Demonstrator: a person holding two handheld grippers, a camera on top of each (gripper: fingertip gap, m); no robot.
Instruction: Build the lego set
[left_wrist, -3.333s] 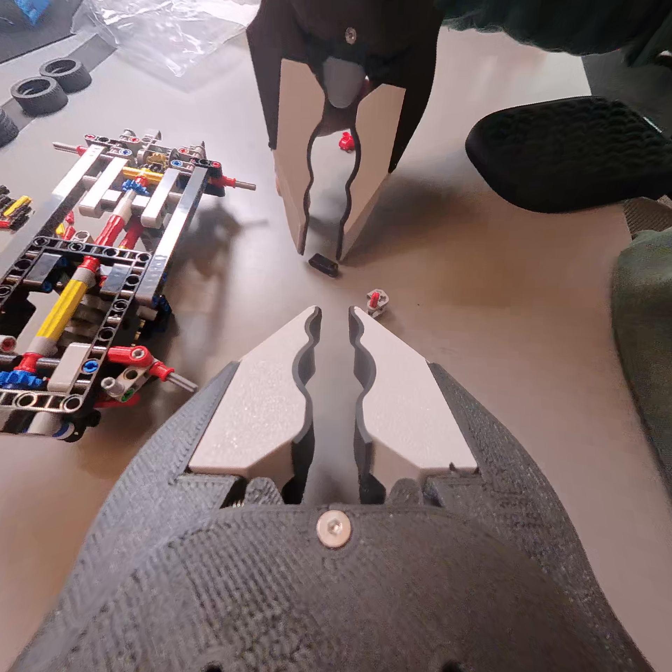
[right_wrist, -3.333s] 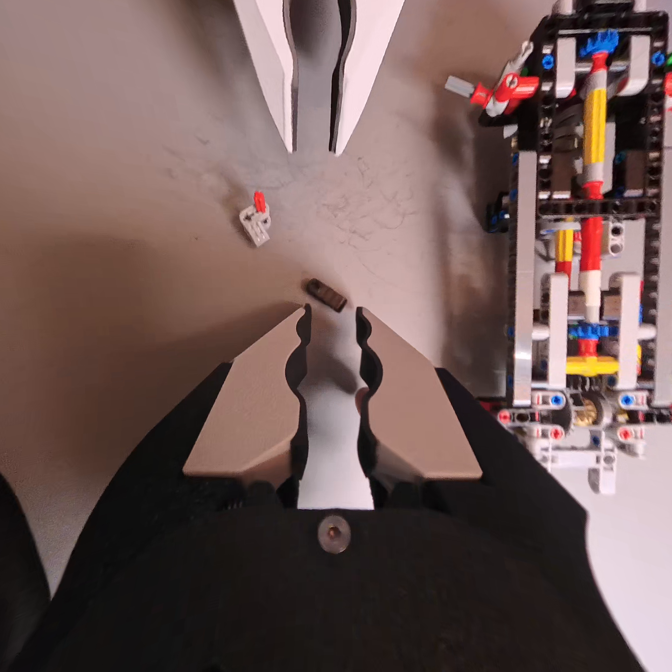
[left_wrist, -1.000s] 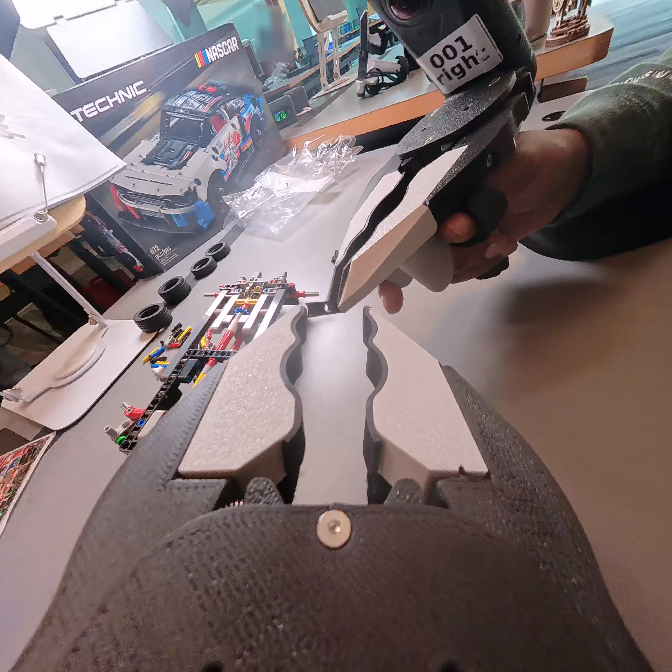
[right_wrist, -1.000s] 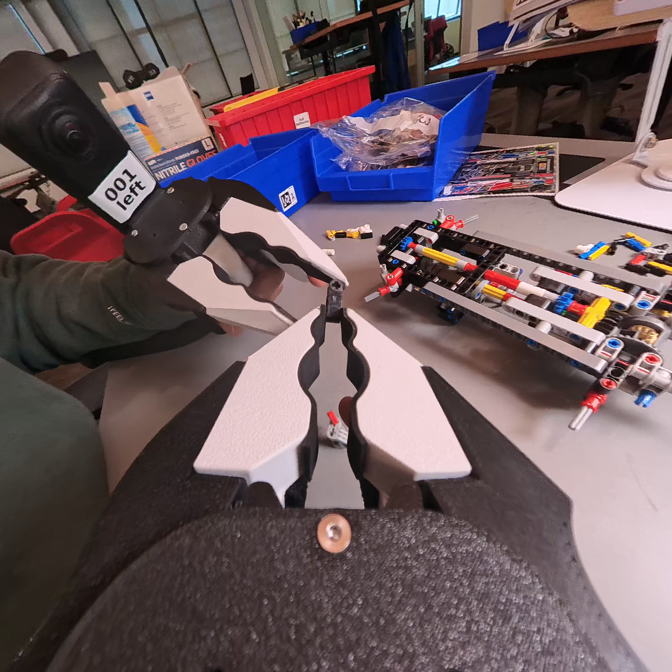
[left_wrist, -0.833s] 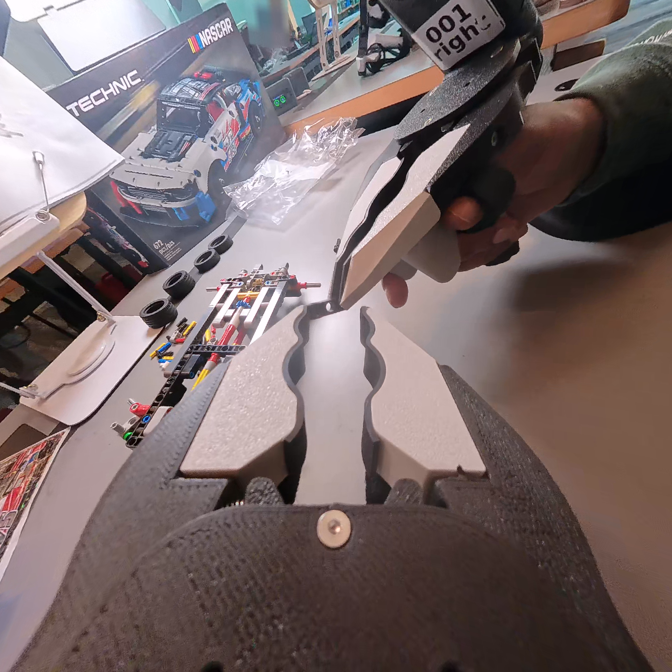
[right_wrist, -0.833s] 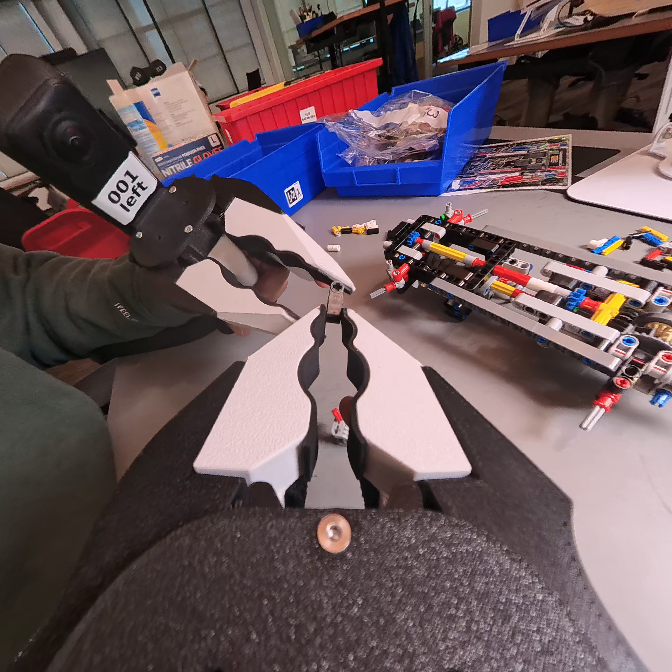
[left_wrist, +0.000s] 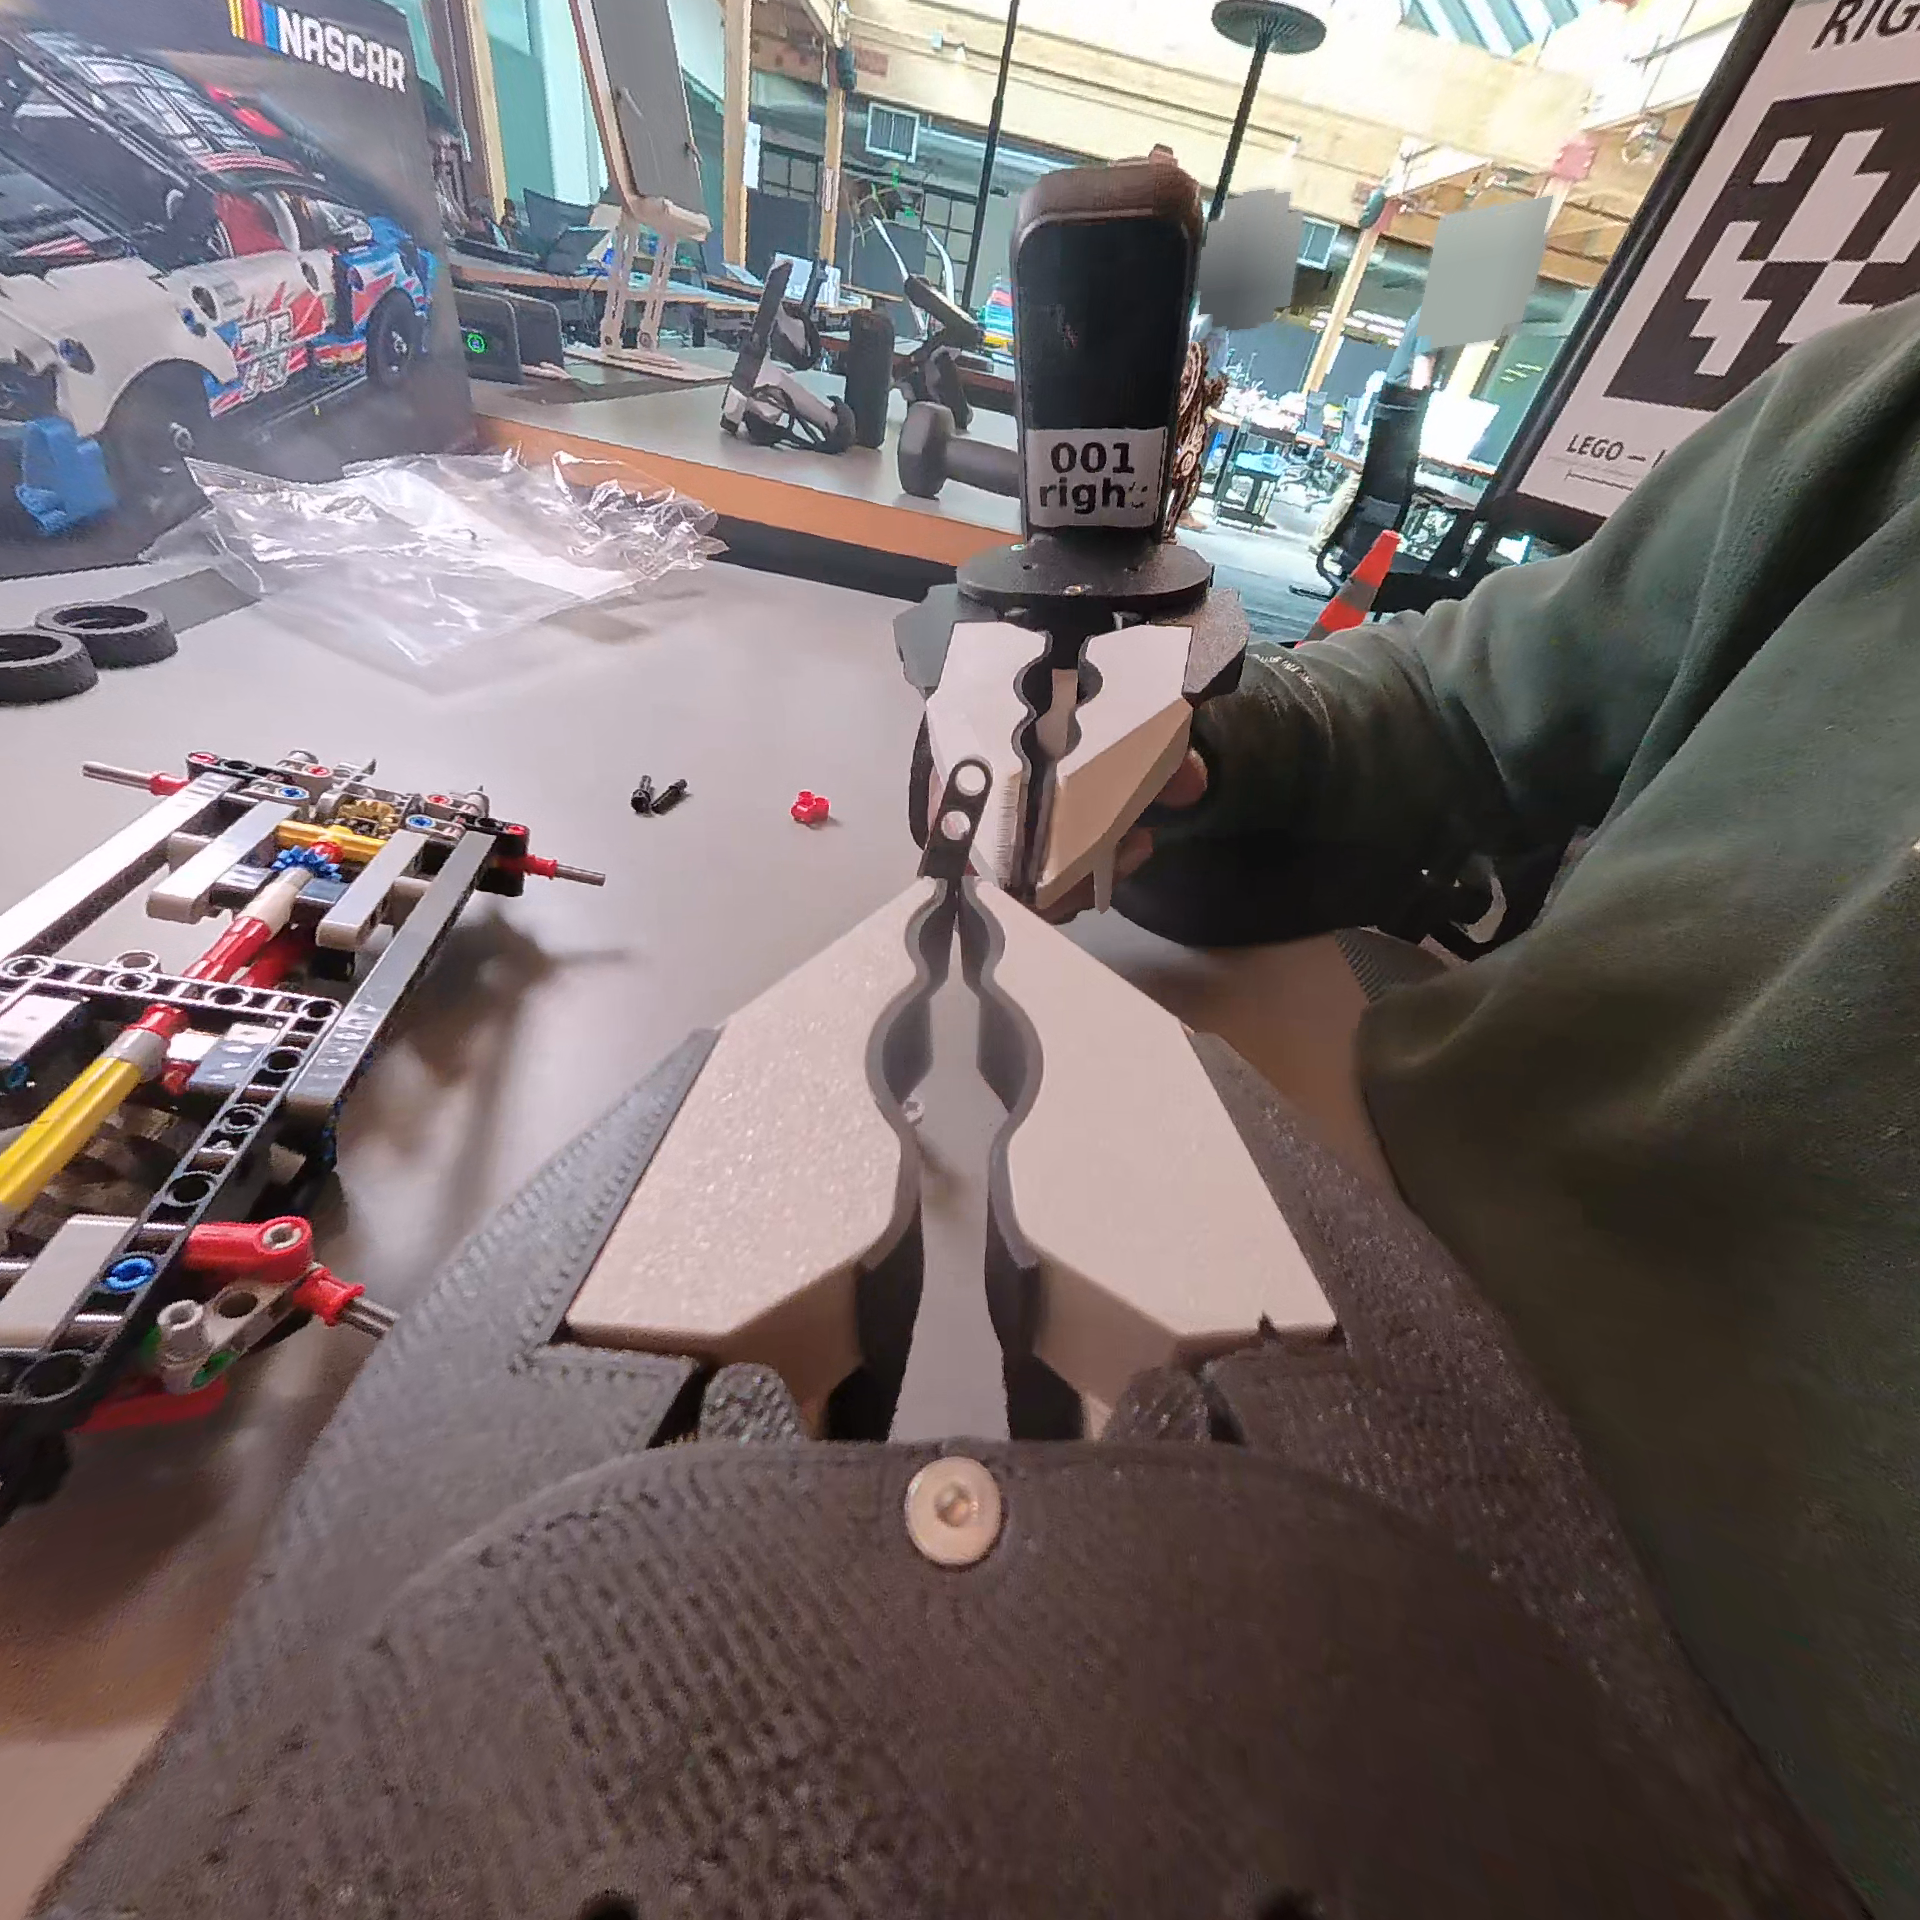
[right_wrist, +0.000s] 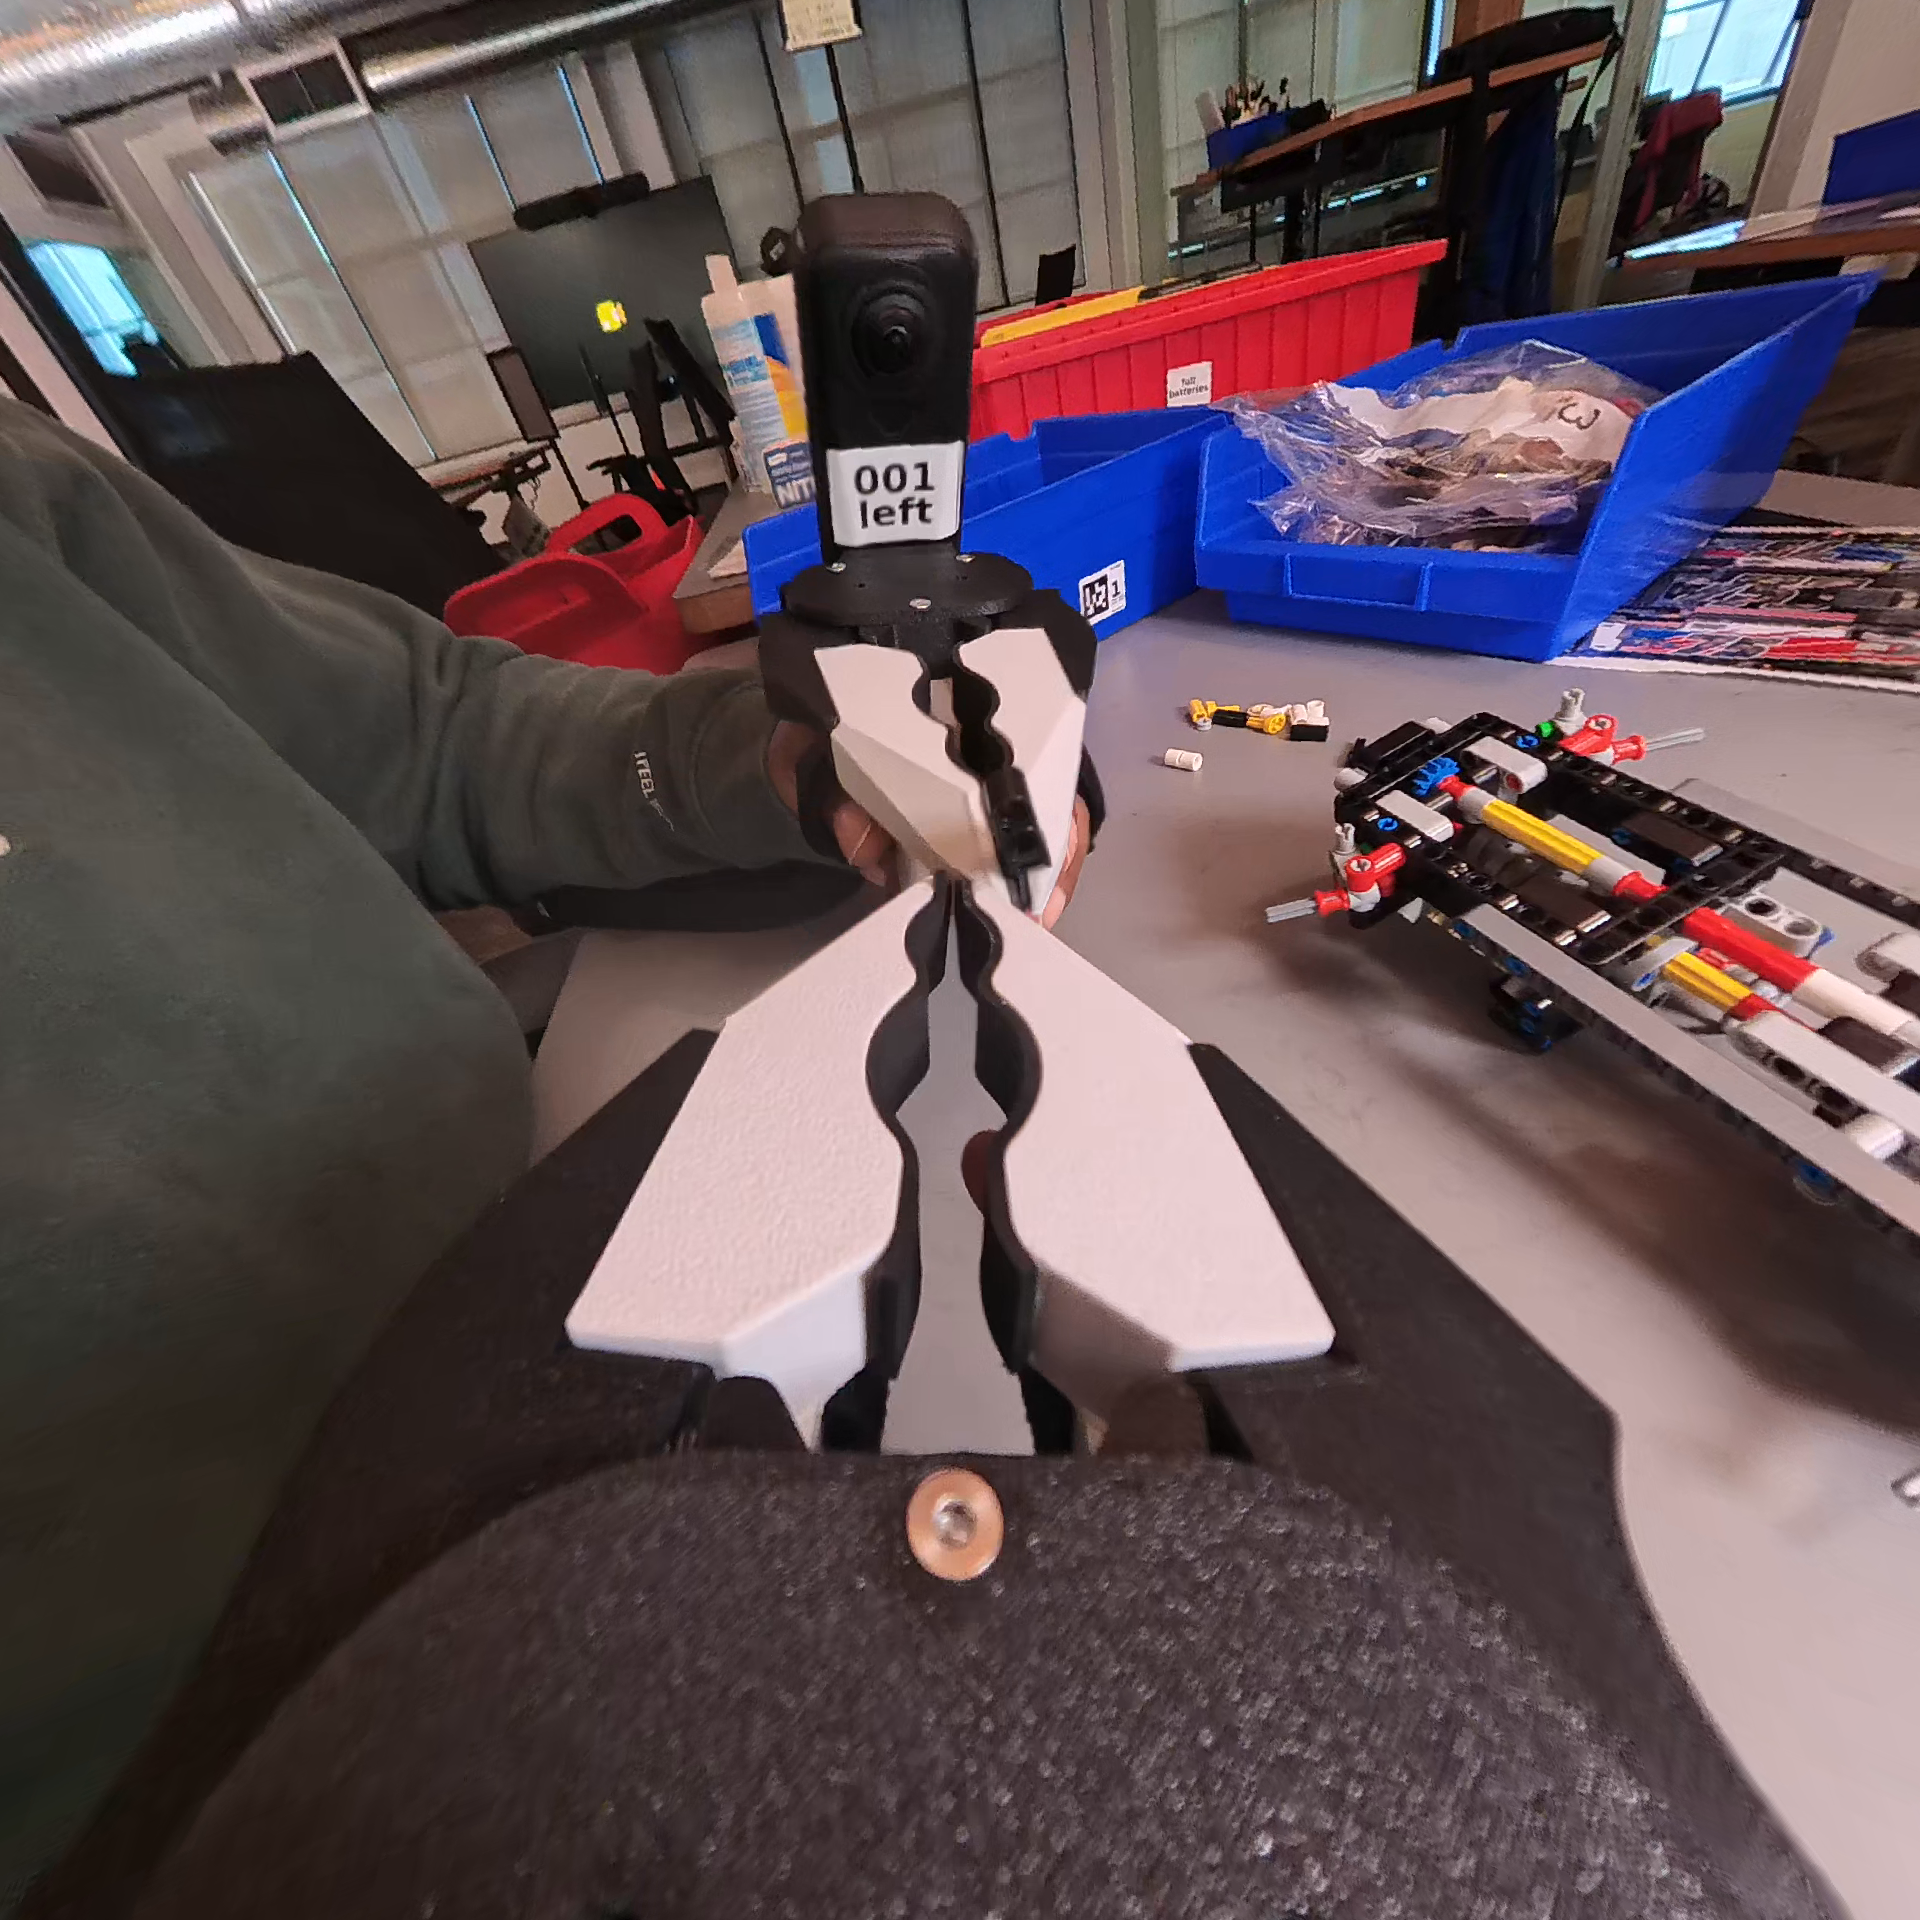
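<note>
Left wrist view: workshop bkgd, grey desk (left_wrist: 727, 727), chassis build (left_wrist: 239, 987) at left. Left gripper (left_wrist: 948, 896) clenched on lower end of small black beam (left_wrist: 958, 826); beam's long axis upright, two holes showing, leaning toward right gripper (left_wrist: 1023, 883), tips just beside it.

Right wrist view: blue bins (right_wrist: 1455, 520) behind, chassis build (right_wrist: 1621, 914) to right on desk (right_wrist: 1351, 1143). Right gripper (right_wrist: 951, 902) nearly closed, holding nothing visible. Beam (right_wrist: 1016, 831) dead ahead in left gripper (right_wrist: 1023, 894), tips near-touching. Left has the part; chassis lies on the left gripper's side, a swing over prob. next.
</note>
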